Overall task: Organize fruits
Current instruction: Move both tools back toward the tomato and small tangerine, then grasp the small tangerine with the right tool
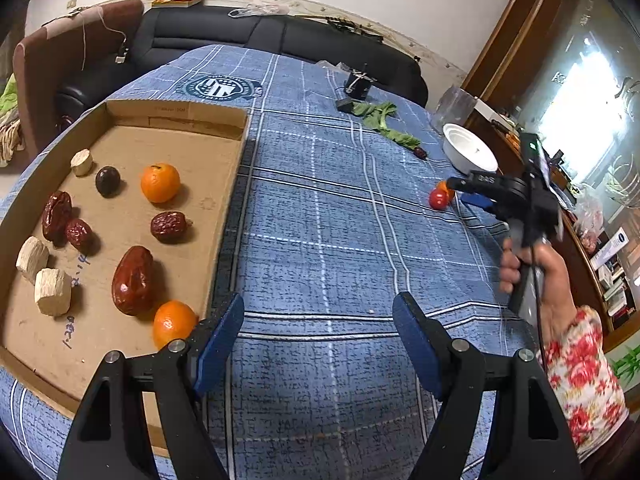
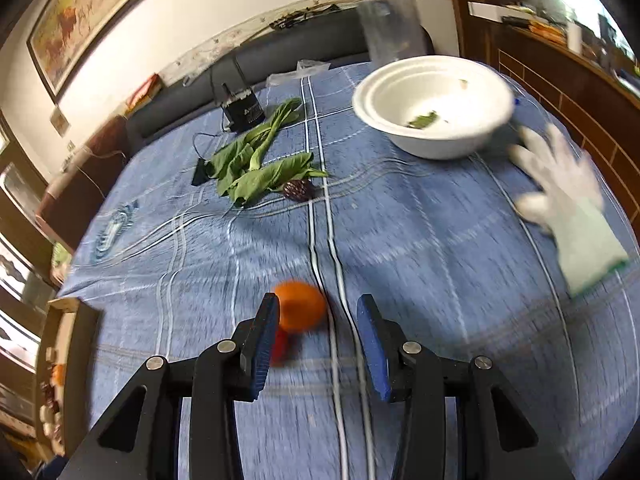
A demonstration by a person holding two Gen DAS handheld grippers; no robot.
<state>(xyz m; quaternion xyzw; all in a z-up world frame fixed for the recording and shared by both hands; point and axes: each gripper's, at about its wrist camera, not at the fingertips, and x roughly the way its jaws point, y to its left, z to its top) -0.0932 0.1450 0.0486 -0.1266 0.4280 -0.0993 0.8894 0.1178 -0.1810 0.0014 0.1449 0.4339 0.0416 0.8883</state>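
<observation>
A cardboard tray on the blue checked cloth holds two oranges, several red dates, a dark round fruit and pale chunks. My left gripper is open and empty over the cloth beside the tray's right wall. My right gripper is open just above an orange and a red fruit on the cloth; both lie near its left finger, blurred. The right gripper and these fruits also show in the left wrist view. A dark date lies by the greens.
A white bowl with leaf scraps stands at the far right. Green leaves, a black device and a cable lie further back. A white glove lies right. A sofa borders the table.
</observation>
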